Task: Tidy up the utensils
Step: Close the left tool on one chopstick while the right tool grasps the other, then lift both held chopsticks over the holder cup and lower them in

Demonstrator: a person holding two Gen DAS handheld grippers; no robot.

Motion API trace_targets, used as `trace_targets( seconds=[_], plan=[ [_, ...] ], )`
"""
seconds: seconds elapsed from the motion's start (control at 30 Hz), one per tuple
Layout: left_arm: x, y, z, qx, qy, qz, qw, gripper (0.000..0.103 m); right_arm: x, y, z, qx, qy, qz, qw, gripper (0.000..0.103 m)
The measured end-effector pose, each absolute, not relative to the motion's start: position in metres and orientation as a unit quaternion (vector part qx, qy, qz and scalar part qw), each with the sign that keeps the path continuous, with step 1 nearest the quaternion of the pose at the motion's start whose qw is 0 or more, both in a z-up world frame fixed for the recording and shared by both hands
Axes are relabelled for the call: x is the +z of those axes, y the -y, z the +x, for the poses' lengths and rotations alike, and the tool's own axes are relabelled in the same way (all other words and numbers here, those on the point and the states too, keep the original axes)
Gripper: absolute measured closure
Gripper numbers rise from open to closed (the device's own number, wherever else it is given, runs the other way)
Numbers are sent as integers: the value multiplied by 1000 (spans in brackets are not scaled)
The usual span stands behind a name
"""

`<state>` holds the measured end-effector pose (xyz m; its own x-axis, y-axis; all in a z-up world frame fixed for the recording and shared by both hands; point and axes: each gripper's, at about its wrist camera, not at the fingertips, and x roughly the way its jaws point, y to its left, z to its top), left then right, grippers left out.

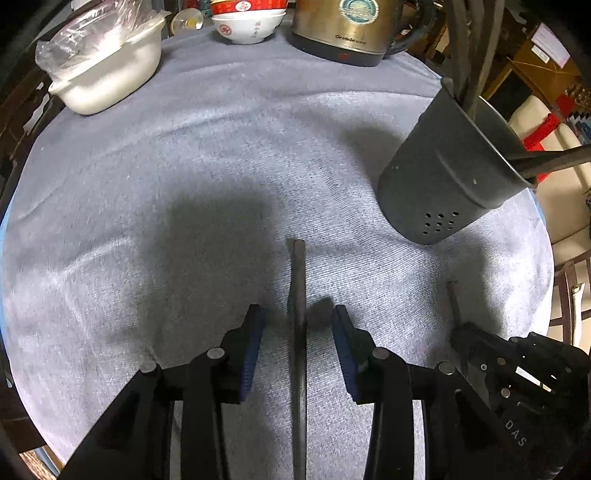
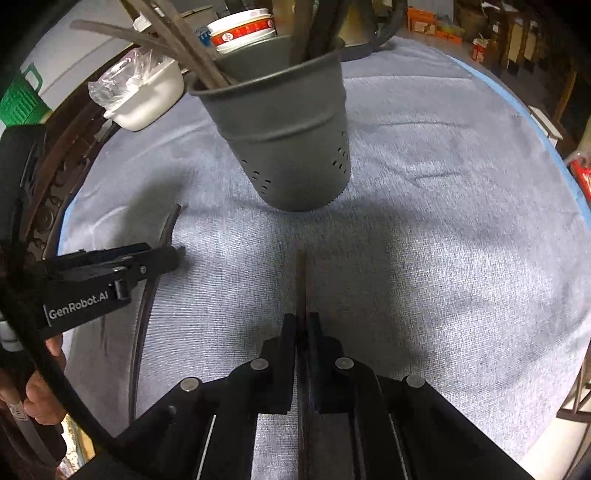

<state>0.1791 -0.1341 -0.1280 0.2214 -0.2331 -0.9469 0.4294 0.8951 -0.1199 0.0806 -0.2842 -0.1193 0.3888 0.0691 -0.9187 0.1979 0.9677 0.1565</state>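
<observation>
A dark chopstick (image 1: 297,280) lies on the grey cloth between the blue pads (image 1: 255,332) of my left gripper (image 1: 299,317). The pads stand apart from it on both sides, so the gripper is open. My right gripper (image 2: 303,317) is shut on a second dark chopstick (image 2: 303,280), which points toward the dark grey perforated utensil holder (image 2: 284,129). Several dark chopsticks stand in that holder (image 1: 443,177). In the left wrist view the right gripper (image 1: 458,328) sits low at the right with its chopstick (image 1: 452,299). In the right wrist view the left gripper (image 2: 173,254) is at the left over its chopstick (image 2: 147,295).
A white container (image 1: 110,77) with a plastic bag sits at the far left. Red-and-white bowls (image 1: 247,26) and a metal kettle (image 1: 343,33) stand at the back. The round table's edge (image 2: 554,155) curves along the right. A hand (image 2: 40,398) holds the left gripper.
</observation>
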Motion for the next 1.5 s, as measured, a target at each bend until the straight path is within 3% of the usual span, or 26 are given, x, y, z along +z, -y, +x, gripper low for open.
trace_targets(
  seconds=[0.03,0.1,0.17,0.53,1.13,1.5],
  plan=[
    [-128,134,180,-213,-584,85,779,71,-119,283,81,-40,-551,115,825,95],
    [-129,135,180,-212,-579,87,783,92,-121,281,83,-41,-551,110,826,95],
    [-130,135,182,-214,-578,83,783,96,-122,278,84,-42,-549,106,828,95],
    [-87,116,165,-194,-524,67,827,97,-98,260,80,-22,-511,94,854,97],
    [53,70,107,-227,-382,23,896,97,49,254,24,52,-285,121,949,97],
    [97,72,91,-244,-328,15,912,97,83,253,6,45,-226,122,965,97]
  ],
)
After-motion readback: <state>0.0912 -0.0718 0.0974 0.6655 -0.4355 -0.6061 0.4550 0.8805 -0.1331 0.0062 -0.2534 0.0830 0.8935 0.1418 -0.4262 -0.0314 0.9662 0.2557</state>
